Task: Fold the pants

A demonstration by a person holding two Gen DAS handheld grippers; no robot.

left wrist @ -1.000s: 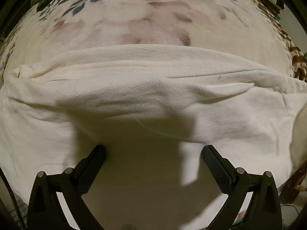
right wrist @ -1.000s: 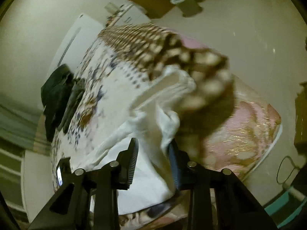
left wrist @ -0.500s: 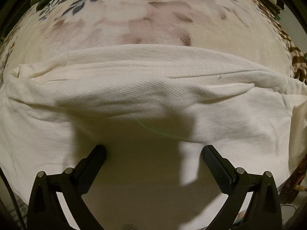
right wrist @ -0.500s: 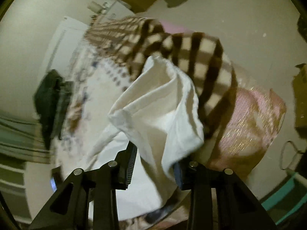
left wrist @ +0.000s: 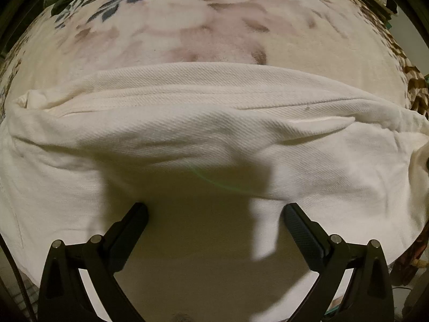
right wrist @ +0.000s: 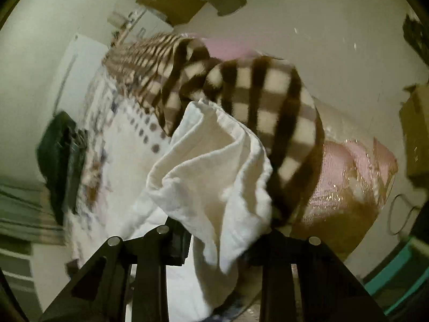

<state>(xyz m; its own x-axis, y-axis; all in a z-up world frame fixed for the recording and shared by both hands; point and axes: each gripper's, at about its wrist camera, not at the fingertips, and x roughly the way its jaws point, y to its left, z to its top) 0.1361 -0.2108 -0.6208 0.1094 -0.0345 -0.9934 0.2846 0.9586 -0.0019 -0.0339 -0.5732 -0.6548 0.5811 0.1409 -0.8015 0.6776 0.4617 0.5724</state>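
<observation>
Floral bedspread [left wrist: 214, 26] covers the bed, and the white pants [left wrist: 214, 123] lie spread across it with a folded ridge running side to side. Left gripper [left wrist: 214, 214] is spread wide just above the cloth, nothing in it. Right gripper [right wrist: 222, 241] is pinching a bunched end of the pants [right wrist: 214, 187] up off the bed, checkered blanket [right wrist: 254, 94] behind, pretty blurry.

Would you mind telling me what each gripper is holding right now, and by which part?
The right gripper grips the white pants by a bunched edge; which part is unclear. The left gripper is open, holding nothing.
</observation>
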